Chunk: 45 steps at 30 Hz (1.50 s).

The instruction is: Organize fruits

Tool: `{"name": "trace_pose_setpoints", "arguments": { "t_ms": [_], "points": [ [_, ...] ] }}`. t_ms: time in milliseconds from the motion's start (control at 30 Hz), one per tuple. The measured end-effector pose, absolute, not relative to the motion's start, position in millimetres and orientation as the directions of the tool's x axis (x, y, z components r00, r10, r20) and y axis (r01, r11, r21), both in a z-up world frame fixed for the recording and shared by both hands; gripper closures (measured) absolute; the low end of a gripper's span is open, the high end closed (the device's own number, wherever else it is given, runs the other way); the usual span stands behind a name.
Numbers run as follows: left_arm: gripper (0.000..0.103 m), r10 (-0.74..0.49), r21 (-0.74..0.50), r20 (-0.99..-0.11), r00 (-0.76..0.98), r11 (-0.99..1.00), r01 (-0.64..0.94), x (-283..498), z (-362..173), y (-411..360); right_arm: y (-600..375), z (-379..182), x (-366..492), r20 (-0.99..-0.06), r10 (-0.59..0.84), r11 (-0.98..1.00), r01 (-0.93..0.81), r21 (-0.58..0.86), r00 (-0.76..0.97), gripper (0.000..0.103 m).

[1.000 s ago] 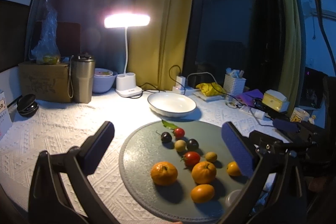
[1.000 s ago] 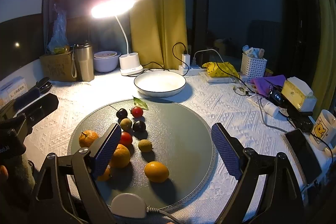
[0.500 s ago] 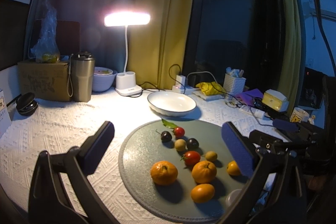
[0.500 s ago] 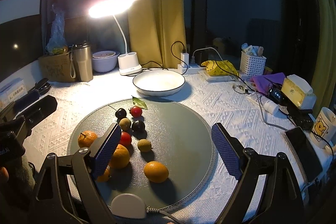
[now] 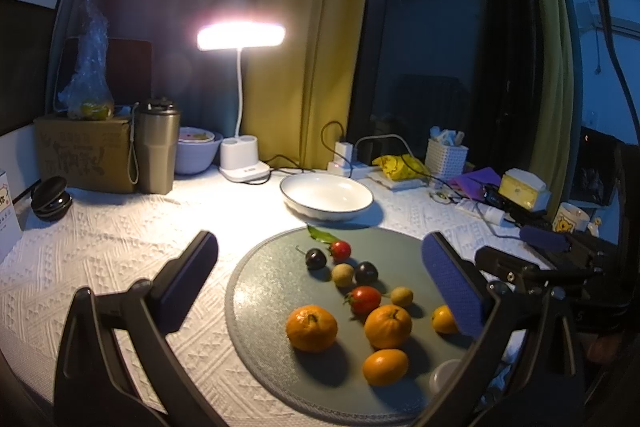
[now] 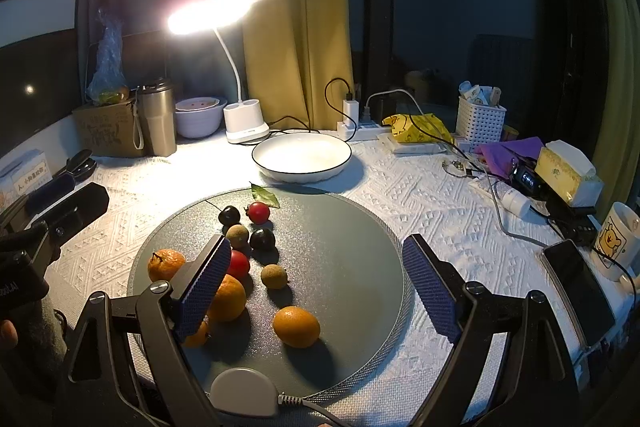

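Left hand-held gripper [image 5: 320,285]: black angular frame, two long fingers, blue textured pads [image 5: 452,289] on inner faces. Right hand-held gripper [image 6: 316,287]: same black frame, blue knurled pads [image 6: 204,285], silver round screws [image 6: 160,286] at finger pivots. White rounded puck with grey cable [image 6: 244,391] at right unit's base. Left unit seen from right camera: black body, small screw heads, partial white lettering [image 6: 10,289]. Grey knit sleeve [image 6: 44,327] below it, fingertip at edge.

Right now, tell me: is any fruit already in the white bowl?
No. The white bowl shows only its bare inside, and all the fruit sits on the grey mat.
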<state>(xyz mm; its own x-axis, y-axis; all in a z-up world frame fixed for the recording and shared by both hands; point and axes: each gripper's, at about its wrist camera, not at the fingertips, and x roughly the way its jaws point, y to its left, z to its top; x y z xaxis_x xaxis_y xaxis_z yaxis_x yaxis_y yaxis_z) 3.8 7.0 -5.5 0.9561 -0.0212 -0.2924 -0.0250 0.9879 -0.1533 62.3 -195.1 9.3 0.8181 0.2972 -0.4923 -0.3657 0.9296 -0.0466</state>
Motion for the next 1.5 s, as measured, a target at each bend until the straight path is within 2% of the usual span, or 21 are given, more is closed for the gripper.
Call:
{"name": "trace_pose_setpoints", "arguments": {
  "t_ms": [1000,1200,1433,1500],
  "points": [
    [0.0,-0.032,-0.154,-0.306,0.951,0.988,-0.016,5,-8,7,-195,8,63,-0.495,0.296,0.931,-0.363,-0.043,0.817,0.013],
    [0.001,-0.033,-0.152,-0.366,0.93,0.988,-0.025,18,-20,7,-195,-2,68,-0.524,0.309,0.927,-0.374,-0.021,0.794,0.013],
    [0.001,-0.037,-0.147,-0.493,0.869,0.988,-0.041,43,-47,6,-192,-26,82,-0.597,0.318,0.921,-0.389,0.01,0.736,0.014],
    [0.005,-0.038,-0.139,-0.52,0.853,0.989,-0.041,48,-53,5,-191,-33,87,-0.618,0.322,0.919,-0.394,0.022,0.717,0.014]
  ]
}}
